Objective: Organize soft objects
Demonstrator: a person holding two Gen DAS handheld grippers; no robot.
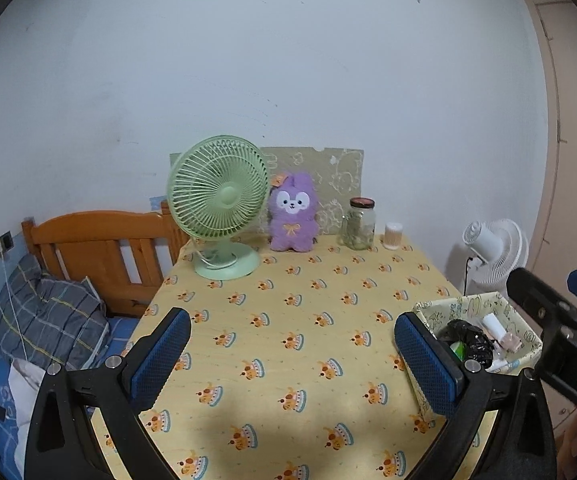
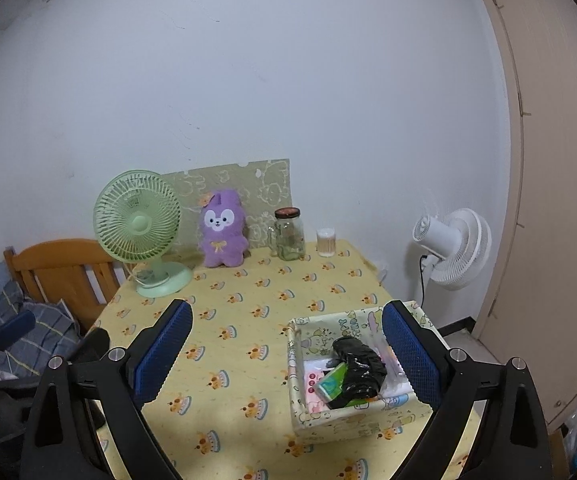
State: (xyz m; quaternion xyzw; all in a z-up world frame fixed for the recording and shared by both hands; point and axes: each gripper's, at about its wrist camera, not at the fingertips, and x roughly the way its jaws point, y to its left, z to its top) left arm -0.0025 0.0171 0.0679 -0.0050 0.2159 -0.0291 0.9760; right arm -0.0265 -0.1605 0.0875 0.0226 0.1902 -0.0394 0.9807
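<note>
Both grippers, left gripper (image 1: 292,354) and right gripper (image 2: 286,354), hang with fingers wide apart and empty while the purple plush bunny (image 1: 291,213) stands upright at the table's far edge beside the green desk fan (image 1: 218,200), probably light and squashy, best pinched round its belly.

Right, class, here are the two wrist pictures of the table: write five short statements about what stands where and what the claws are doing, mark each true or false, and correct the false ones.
1. The purple plush toy stands between the green desk fan and the glass jar. True.
2. The plush toy lies inside the fabric storage box. False: it stands upright at the back of the table, apart from the box.
3. Both the left claw and right claw are open and hold nothing. True.
4. The glass jar has no lid. False: a dark lid is on it.
5. The white fan stands on the table. False: it stands beside the table, off to the right.
</note>
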